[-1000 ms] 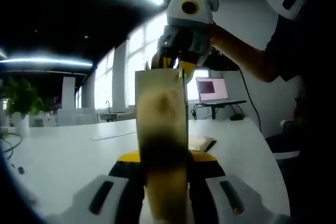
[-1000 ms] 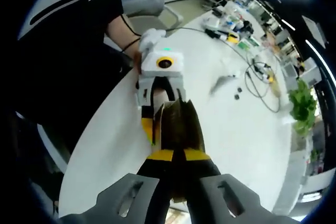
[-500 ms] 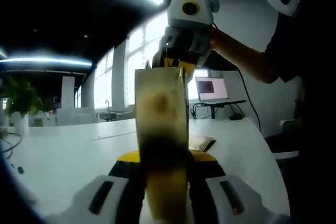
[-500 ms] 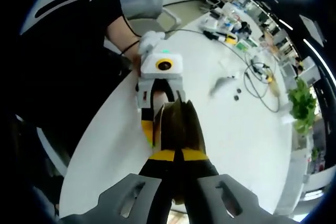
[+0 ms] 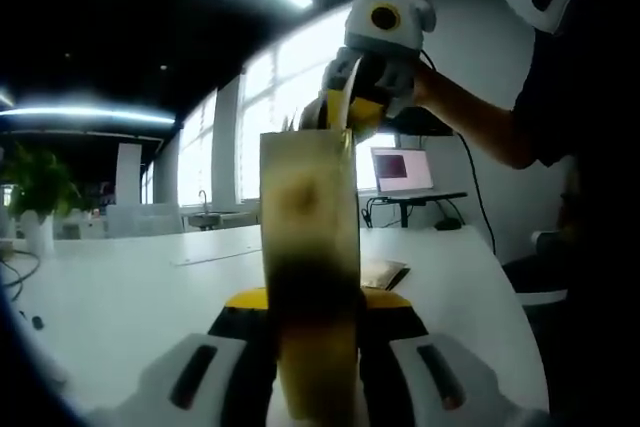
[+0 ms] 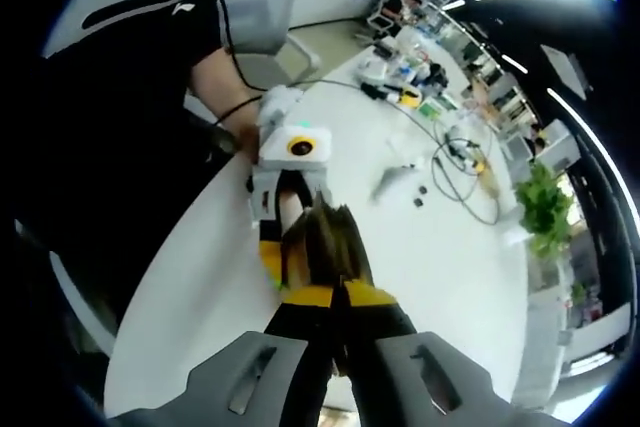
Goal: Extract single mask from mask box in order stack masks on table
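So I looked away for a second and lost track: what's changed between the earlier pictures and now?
The right gripper has risen and shifted away from the top of the mask box, its jaws closed. Whether a mask came out with it is too small to tell. The left gripper stays clamped on the box above the white table.

White surface (image 6: pixel 470 277), long with a rounded end. Far end cluttered: small boxes and items (image 6: pixel 405 67), too small to identify. Black cable (image 6: pixel 465 172) loops across the top near the middle. Small grey object (image 6: pixel 388 182) lies beside the loop, with two dark bits (image 6: pixel 420 195) next to it. Potted plant (image 6: pixel 543 209) stands at one edge. In the left gripper view, a flat packet (image 5: pixel 385 273) lies on the surface.
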`<control>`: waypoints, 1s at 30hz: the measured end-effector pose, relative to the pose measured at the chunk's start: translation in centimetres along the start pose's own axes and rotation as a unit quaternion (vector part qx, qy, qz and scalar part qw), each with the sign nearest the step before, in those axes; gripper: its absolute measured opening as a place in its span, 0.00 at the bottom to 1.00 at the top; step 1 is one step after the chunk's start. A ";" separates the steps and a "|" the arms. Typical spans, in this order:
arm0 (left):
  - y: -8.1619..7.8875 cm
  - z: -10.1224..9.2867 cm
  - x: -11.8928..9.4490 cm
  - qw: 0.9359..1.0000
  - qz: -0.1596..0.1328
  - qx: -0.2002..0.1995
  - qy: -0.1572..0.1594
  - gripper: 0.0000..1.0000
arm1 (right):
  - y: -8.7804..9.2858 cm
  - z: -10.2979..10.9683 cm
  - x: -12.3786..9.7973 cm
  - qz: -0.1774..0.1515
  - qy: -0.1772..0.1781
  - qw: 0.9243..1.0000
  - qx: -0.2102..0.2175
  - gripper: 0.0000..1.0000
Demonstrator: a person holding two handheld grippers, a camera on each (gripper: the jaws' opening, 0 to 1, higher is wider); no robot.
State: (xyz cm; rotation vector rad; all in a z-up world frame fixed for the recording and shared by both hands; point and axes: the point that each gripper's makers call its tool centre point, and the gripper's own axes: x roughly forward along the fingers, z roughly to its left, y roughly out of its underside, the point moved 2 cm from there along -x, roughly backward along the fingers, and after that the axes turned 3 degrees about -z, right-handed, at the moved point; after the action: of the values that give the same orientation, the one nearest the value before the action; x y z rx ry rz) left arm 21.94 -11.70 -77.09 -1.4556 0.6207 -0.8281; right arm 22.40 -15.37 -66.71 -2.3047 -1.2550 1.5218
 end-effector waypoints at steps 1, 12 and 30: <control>0.0 0.0 0.0 1.000 0.000 0.000 0.000 0.33 | -0.1 -0.1 -0.2 -0.005 0.008 1.000 0.000 0.00; 0.1 0.0 0.0 1.000 0.002 0.005 -0.003 0.33 | -0.3 -0.2 -1.7 -0.043 0.069 0.996 0.023 0.00; 0.1 -0.1 0.0 1.000 0.003 0.008 -0.002 0.33 | -1.1 -0.9 -3.6 -0.062 0.147 0.986 0.042 0.00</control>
State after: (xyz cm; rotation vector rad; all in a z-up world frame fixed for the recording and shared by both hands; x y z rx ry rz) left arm 21.84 -11.79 -77.19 -1.4400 0.6149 -0.8232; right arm 21.90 -16.83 -63.15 -2.2469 -1.2062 1.1227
